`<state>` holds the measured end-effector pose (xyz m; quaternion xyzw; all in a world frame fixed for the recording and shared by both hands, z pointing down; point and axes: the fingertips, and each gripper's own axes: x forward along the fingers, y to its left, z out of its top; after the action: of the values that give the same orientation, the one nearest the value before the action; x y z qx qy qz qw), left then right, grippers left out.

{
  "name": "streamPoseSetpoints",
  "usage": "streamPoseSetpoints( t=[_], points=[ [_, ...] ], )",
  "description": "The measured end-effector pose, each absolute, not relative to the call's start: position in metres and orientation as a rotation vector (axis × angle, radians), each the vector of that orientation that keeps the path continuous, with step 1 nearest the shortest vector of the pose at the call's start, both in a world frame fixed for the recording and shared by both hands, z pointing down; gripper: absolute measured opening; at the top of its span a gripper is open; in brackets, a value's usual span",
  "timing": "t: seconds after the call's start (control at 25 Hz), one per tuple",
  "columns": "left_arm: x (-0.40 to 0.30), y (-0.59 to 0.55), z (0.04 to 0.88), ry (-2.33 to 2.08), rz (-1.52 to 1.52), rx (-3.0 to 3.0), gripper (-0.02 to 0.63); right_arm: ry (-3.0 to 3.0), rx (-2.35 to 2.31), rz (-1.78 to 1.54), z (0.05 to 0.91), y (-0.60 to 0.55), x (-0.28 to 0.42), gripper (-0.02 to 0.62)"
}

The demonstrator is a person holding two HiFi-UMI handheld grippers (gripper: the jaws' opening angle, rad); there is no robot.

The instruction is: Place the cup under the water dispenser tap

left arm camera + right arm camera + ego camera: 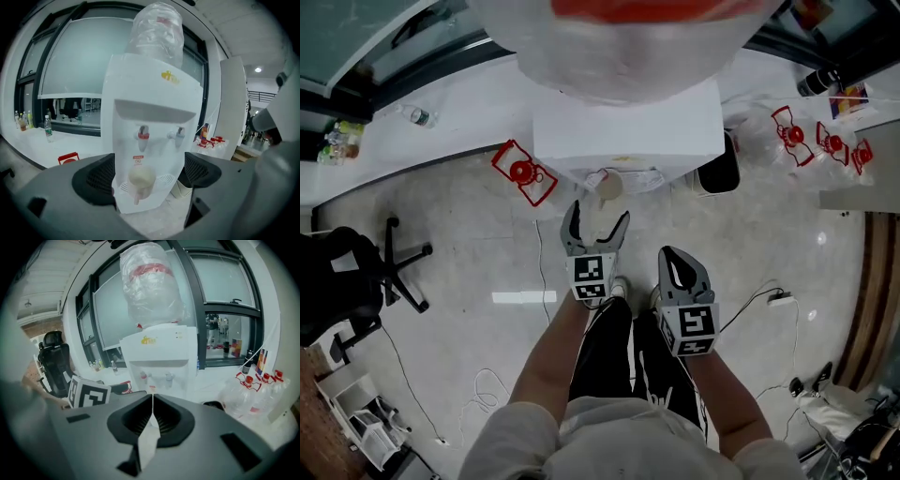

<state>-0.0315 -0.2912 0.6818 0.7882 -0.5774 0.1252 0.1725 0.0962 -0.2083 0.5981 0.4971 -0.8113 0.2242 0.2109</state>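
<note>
Cream cup (pixel 141 178) sits under the water dispenser's (pixel 154 89) red tap (pixel 143 133) | left claw (pixel 598 221) spread, just short of it | right claw (pixel 673 264) pressed together, empty | risk: we bump the cup off-centre, lol

Probably office: water dispenser (pixel 623 127), swivel chair (pixel 352 281)

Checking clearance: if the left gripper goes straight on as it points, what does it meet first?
Likely the cup, standing on the water dispenser under its red tap, in line between the left gripper's open jaws; depth is unclear.
</note>
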Motion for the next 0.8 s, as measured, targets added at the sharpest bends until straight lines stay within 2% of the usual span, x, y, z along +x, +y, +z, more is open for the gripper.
streamPoseSetpoints(
  t=[0.08,0.12,0.16,0.24,0.28,0.48,0.8],
  points=[
    [-0.034,-0.283,0.66,-1.625,0.345,2.225,0.459,-2.264,1.382,0.604,0.583,-0.21,0.095,0.029],
    [-0.036,-0.278,0.651,-1.626,0.342,2.21,0.419,-2.269,1.383,0.594,0.576,-0.212,0.095,0.029],
    [-0.039,-0.274,0.642,-1.639,0.344,2.193,0.333,-2.275,1.386,0.584,0.568,-0.215,0.095,0.029],
    [-0.045,-0.266,0.619,-1.687,0.36,2.187,0.12,-2.288,1.397,0.563,0.552,-0.22,0.095,0.029],
    [-0.045,-0.262,0.606,-1.697,0.368,2.201,0.094,-2.295,1.403,0.551,0.544,-0.222,0.095,0.029],
    [-0.044,-0.251,0.542,-1.705,0.376,2.274,0.023,-2.338,1.436,0.476,0.497,-0.232,0.092,0.029],
    [-0.038,-0.234,0.437,-1.644,0.253,2.315,0.02,-2.372,1.47,0.372,0.44,-0.229,0.09,0.029]
  ],
)
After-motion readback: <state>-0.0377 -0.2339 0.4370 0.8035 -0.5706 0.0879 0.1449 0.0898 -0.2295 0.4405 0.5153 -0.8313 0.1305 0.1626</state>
